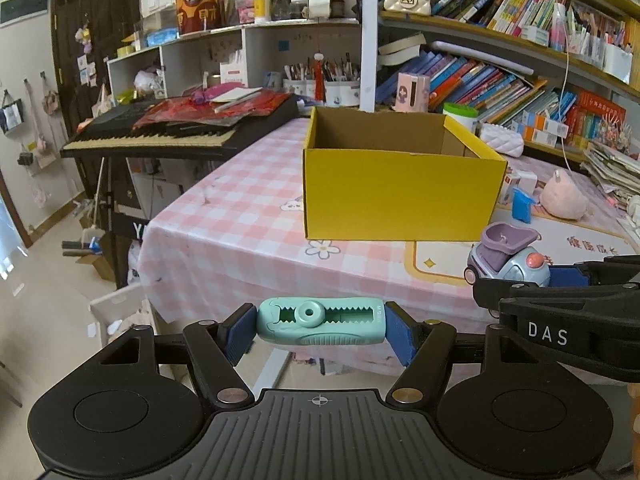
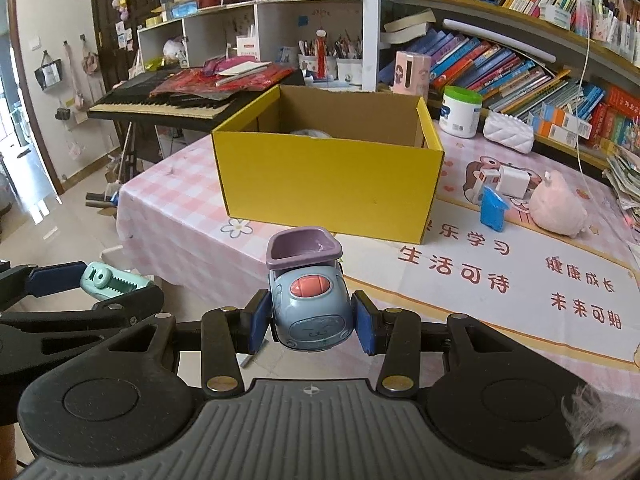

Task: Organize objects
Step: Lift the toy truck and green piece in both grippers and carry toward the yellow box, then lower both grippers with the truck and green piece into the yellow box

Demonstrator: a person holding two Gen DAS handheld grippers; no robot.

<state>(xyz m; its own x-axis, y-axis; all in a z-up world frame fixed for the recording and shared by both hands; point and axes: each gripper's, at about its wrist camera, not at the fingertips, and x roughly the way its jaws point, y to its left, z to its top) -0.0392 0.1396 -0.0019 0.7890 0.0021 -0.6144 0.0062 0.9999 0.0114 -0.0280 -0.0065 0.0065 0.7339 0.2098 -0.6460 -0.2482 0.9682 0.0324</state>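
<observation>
My left gripper (image 1: 320, 330) is shut on a mint-green toothed clip (image 1: 320, 322), held crosswise between its blue pads in front of the table's near edge. My right gripper (image 2: 310, 322) is shut on a small blue-grey toy truck with a purple bucket (image 2: 308, 300). The same truck (image 1: 508, 258) shows at the right of the left wrist view, and the clip (image 2: 110, 280) shows at the left of the right wrist view. An open yellow cardboard box (image 1: 400, 196) (image 2: 328, 184) stands on the pink checked tablecloth beyond both grippers. Something pale lies at its bottom.
Right of the box lie a blue block (image 2: 494, 208), a pink plush (image 2: 560, 208), white toy pieces (image 2: 506, 180) and a white jar (image 2: 460, 112). A keyboard (image 1: 180, 132) piled with red papers stands at the left. Bookshelves (image 2: 520, 60) line the back and right.
</observation>
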